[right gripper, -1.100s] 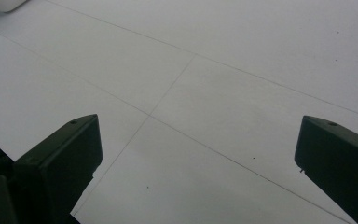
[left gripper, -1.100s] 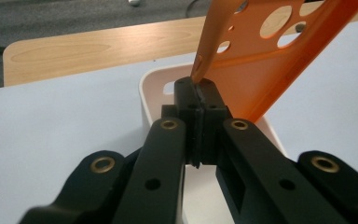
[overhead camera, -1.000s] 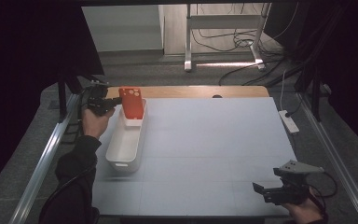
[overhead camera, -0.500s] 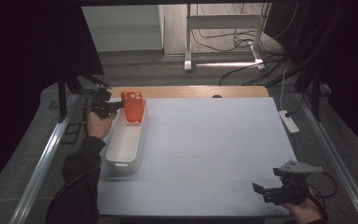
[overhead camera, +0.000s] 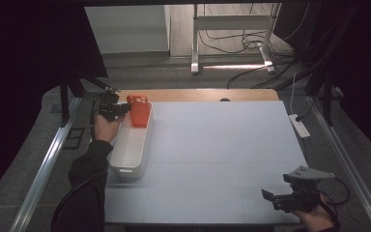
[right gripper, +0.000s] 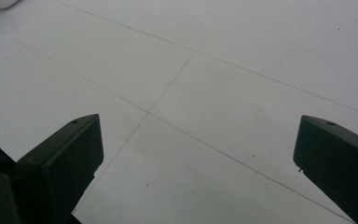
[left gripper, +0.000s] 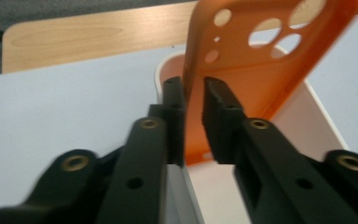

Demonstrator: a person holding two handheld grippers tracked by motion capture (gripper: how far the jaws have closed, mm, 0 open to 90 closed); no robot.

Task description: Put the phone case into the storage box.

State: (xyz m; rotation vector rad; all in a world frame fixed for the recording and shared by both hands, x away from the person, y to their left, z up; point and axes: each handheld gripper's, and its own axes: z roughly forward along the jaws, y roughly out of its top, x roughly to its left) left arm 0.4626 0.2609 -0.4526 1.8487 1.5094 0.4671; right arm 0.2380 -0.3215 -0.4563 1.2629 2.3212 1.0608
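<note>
Orange phone case (left gripper: 242, 79) stands in white bin (overhead camera: 128, 150) at 10 o'clock, left gripper (left gripper: 193, 88) jaws just opening around it; right gripper (overhead camera: 270, 198) jaws wide open.

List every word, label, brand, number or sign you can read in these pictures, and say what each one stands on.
None can be read: the orange phone case, the white tray, the table and both grippers bear no legible text.

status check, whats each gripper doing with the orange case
Left gripper jaws just eased open, orange phone case between them over the white bin. Right gripper open, idle. Nothing in the way.
</note>
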